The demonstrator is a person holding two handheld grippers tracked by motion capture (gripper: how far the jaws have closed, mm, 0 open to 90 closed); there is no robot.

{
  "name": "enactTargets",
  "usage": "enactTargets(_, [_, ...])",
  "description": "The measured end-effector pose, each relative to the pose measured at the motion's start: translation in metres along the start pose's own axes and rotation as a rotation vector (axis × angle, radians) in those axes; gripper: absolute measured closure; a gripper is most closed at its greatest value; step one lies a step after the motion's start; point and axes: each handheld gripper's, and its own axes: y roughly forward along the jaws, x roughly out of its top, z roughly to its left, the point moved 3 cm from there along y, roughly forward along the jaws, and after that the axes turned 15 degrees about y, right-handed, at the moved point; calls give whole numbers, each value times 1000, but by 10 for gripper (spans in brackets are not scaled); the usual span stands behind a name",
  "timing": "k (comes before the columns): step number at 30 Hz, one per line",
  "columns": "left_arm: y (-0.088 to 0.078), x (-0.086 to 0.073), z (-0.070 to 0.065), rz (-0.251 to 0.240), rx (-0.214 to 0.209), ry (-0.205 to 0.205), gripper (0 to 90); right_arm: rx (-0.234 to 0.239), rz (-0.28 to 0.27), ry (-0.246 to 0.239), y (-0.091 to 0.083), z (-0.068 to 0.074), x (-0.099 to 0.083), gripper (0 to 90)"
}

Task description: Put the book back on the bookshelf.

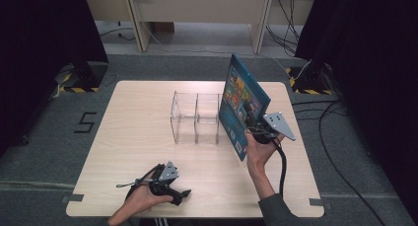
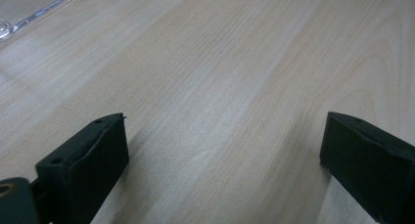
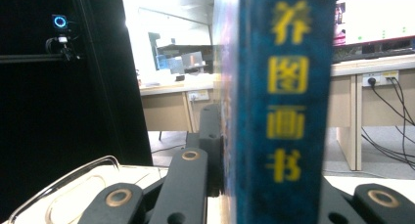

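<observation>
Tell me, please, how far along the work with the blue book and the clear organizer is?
Done: the right tool has gripped the blue book and holds it upright. In hand: it hangs beside the clear organizer. Left: setting it in a compartment. The left tool rests open on the table.

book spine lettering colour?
Yellow characters on the blue book spine, clearest in the right gripper view.

My black tongs [image 1: 256, 130] held a blue book [image 1: 242, 103] with yellow spine lettering; the tabletop [image 1: 133, 132] was pale wood-grain, the rack [image 1: 195, 117] clear.
</observation>
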Motion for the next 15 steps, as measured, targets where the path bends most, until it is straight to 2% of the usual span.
enactTargets(4, [0, 0, -1, -1, -3, 0, 26, -8, -5, 1, 2, -1, -6, 824])
enactTargets(15, [0, 0, -1, 0, -3, -1, 22, -10, -26, 0, 3, 2, -7, 820])
